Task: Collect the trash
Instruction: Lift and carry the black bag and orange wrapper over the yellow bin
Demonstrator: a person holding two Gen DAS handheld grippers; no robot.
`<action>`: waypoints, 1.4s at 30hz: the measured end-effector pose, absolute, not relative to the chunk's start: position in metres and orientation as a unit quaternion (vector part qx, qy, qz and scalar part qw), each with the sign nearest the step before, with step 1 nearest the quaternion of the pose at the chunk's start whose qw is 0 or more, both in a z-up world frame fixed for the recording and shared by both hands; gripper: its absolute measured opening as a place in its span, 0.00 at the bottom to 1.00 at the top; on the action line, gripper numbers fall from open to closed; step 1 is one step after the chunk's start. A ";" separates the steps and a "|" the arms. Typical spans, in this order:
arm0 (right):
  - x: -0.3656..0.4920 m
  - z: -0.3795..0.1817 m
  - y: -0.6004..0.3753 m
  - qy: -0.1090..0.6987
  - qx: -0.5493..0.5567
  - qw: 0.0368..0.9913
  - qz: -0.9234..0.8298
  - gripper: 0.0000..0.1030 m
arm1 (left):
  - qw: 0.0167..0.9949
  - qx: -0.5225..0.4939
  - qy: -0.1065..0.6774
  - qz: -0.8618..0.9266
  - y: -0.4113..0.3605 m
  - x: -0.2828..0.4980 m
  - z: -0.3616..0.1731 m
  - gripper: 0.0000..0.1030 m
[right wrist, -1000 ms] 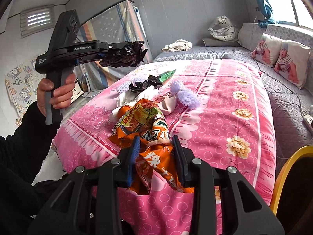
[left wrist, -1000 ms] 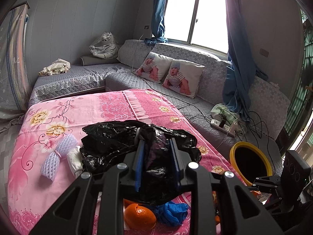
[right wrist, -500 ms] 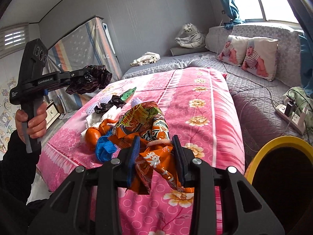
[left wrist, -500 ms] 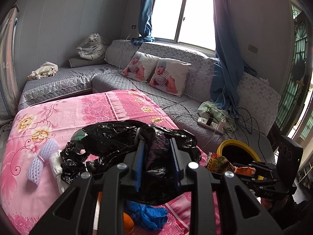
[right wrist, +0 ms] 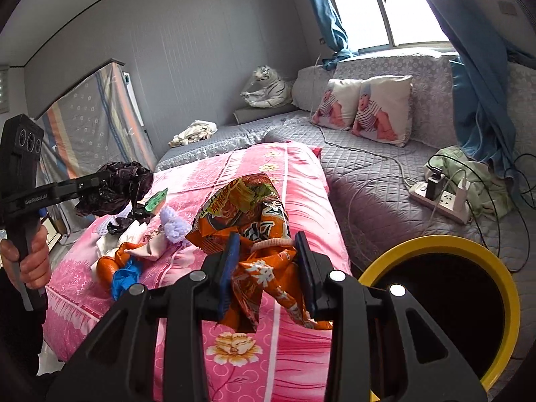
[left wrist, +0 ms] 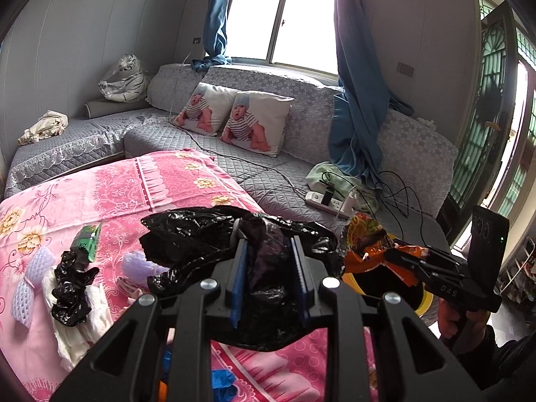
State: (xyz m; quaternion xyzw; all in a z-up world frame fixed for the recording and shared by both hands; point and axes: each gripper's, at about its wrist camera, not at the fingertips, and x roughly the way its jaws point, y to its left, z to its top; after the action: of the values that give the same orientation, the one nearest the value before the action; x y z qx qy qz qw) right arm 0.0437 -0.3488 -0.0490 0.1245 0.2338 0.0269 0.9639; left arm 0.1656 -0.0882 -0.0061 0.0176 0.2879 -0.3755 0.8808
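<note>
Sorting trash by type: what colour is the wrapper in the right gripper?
Mostly orange, with printed characters; the wrapper shows best in the right wrist view.

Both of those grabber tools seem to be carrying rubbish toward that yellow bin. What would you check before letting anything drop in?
1. Right gripper has a firm hold on the orange snack wrapper: ok, jaws pinch it.
2. Left gripper has a firm hold on the black plastic bag: ok, jaws closed on it.
3. Yellow bin mouth open and unblocked: ok, dark opening shows.
4. Wrapper directly above the bin opening: cannot tell; in the left wrist view it hangs near the rim.
5. Black bag above the bin: not ok, it hangs over the pink tablecloth.
6. Power strip cables clear of the bin: cannot tell.
</note>
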 end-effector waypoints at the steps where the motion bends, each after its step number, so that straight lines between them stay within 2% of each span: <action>1: 0.043 -0.049 -0.353 0.232 0.125 0.964 0.016 0.31 | 0.878 0.019 0.288 -0.380 -0.094 0.165 -0.007 0.23; 21: 0.005 -0.043 -0.454 0.187 0.167 0.955 -0.159 0.31 | 0.817 0.082 0.298 -0.487 -0.225 0.156 -0.026 0.23; 42: -0.024 -0.063 -0.529 0.208 0.213 0.919 -0.258 0.31 | 0.735 0.135 0.349 -0.565 -0.357 0.137 -0.088 0.23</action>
State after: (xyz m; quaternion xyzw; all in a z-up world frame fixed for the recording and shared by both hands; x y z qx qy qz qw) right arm -0.0243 -0.5286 -0.0628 0.2131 0.2085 -0.2585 0.9189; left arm 0.1374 -0.3572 -0.0878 0.1347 0.3487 -0.5651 0.7355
